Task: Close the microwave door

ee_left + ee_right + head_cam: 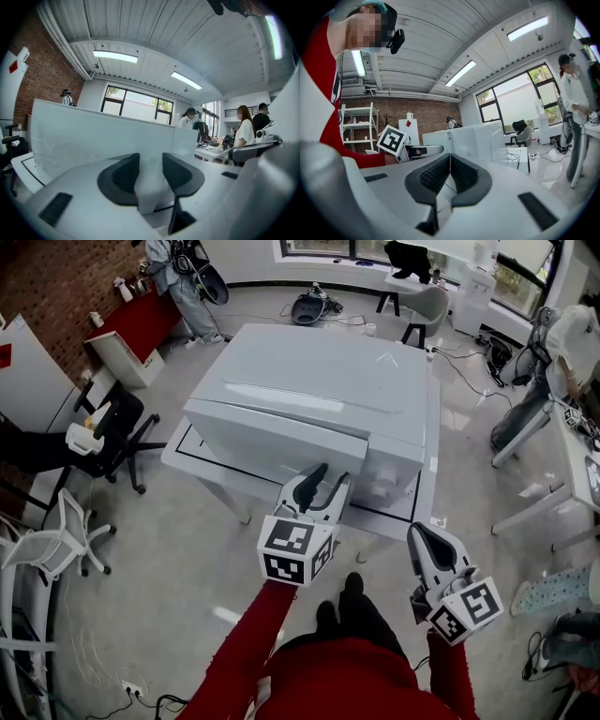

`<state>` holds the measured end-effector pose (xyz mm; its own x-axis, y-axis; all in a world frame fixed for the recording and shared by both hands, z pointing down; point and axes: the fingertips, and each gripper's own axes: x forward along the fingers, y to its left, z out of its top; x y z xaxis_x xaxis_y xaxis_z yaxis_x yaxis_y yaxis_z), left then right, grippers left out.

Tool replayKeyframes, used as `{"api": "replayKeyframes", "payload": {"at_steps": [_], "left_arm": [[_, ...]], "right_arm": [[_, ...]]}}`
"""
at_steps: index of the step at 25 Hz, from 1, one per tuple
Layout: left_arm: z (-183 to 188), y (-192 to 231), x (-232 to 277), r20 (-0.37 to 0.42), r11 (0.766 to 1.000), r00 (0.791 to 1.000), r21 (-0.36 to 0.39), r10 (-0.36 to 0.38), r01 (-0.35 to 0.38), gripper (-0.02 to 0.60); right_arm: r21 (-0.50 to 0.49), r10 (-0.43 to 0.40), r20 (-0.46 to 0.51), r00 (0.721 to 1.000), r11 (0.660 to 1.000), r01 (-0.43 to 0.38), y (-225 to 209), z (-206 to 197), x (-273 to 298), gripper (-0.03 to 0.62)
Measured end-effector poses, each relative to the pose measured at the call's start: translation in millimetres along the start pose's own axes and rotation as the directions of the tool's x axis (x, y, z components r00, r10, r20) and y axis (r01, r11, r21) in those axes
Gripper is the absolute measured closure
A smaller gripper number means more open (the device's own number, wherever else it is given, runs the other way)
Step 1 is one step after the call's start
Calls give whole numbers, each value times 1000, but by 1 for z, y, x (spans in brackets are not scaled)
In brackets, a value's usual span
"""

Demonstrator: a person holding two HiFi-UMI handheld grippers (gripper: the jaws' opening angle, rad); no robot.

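Microwave (319, 381) at centre of worktop (183, 454). Left tongs (330, 480), jaws partly apart, clamp the right edge of its near-facing door (272, 442). Right tongs (419, 536), jaws together and empty, hover near right.

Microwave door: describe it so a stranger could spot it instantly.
A low white table mid-room carries a white microwave. Its door is the wide front panel beside the narrower control panel, the one pinched by the left gripper.
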<state>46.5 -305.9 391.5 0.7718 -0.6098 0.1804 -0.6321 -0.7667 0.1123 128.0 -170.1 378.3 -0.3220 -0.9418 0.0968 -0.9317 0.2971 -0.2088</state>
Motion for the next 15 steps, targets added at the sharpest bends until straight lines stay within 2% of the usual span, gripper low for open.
{"api": "replayKeyframes", "payload": {"at_steps": [15], "left_arm": [[2, 4, 2, -6, 1000, 1000, 22, 21, -21, 453]], "right_arm": [[-33, 24, 18, 1000, 999, -23, -8, 13, 18, 579]]}}
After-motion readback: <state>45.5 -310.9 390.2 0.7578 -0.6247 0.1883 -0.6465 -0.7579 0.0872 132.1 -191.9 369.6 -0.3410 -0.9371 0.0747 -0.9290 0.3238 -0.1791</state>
